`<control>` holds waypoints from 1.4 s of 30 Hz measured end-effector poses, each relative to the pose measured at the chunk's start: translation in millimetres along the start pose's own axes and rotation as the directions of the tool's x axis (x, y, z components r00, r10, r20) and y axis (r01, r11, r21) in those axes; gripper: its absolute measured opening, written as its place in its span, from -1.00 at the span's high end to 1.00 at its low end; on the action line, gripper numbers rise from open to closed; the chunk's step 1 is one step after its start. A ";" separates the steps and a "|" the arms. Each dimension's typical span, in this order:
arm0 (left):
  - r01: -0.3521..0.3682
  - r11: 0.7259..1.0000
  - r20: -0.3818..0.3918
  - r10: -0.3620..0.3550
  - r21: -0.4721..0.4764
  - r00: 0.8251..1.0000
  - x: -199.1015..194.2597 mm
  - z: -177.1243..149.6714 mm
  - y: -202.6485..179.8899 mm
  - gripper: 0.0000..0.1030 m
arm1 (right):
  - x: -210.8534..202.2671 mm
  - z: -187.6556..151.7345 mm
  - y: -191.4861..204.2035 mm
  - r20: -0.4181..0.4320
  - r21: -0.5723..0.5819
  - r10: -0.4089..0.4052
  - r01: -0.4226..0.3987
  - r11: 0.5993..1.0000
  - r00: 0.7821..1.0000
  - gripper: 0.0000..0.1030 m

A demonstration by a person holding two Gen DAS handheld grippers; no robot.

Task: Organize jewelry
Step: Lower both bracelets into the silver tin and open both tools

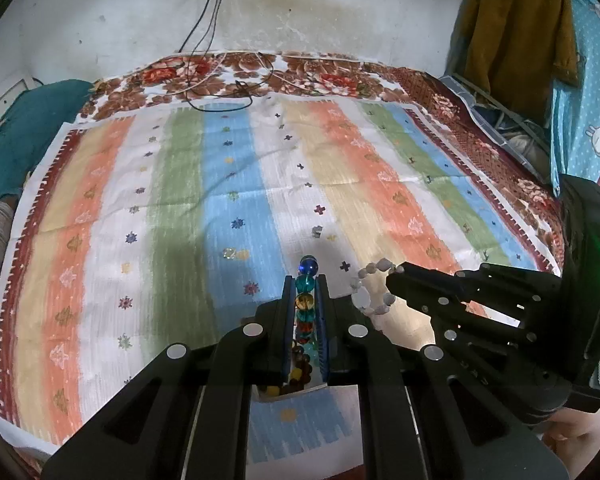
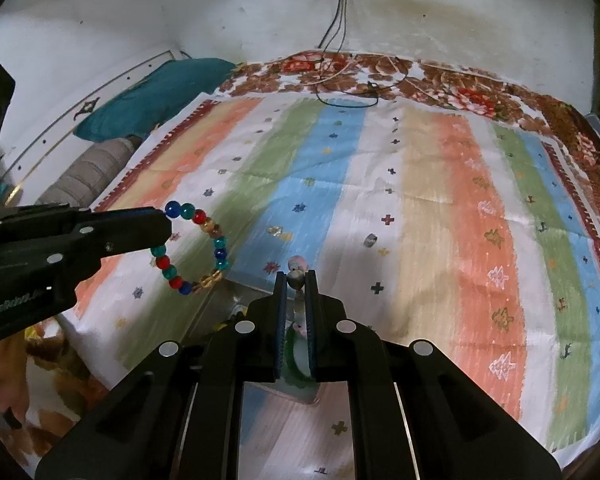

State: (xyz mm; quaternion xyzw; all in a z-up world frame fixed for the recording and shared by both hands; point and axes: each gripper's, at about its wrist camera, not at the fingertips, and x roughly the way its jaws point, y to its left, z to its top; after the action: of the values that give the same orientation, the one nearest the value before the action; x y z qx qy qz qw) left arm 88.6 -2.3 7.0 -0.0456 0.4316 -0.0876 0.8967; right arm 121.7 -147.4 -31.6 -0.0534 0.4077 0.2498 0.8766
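Gripping colored bead bracelet (image 2: pixel 192 252), left gripper (image 1: pixel 305 280); right gripper (image 2: pixel 296 276) pale bracelet (image 1: pixel 370 288).

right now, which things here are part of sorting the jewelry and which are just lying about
Part of the job:
- multicoloured glass bead bracelet, held in the left gripper
- pale pink and white bead bracelet, held in the right gripper
- small silver ring on the striped cloth
- small clear stone piece on the cloth

Just lying about:
- black charger cables
- teal pillow
- mustard garment hanging
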 end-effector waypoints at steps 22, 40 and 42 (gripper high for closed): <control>-0.005 1.000 -0.024 0.005 -0.007 1.000 -2.5 -12.0 0.5 0.81 | -1.2 -14.2 4.2 -0.022 0.018 0.014 -0.014 1.000 1.000 0.79; -0.080 0.987 -0.083 0.069 -0.136 0.994 22.6 9.2 39.6 0.19 | 18.3 2.9 -23.0 -0.051 0.061 -0.045 0.048 0.997 0.998 0.05; -0.092 0.987 -0.093 0.080 -0.132 0.992 28.1 12.7 41.3 0.07 | 21.8 4.9 -24.5 -0.058 0.061 -0.046 0.050 0.997 0.997 0.01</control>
State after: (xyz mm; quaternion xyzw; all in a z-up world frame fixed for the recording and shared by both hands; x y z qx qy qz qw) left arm 120.6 32.7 -13.0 -0.0840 0.4768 -0.0212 0.8747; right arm 148.7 -158.6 -47.1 -0.0431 0.4386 0.2143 0.8717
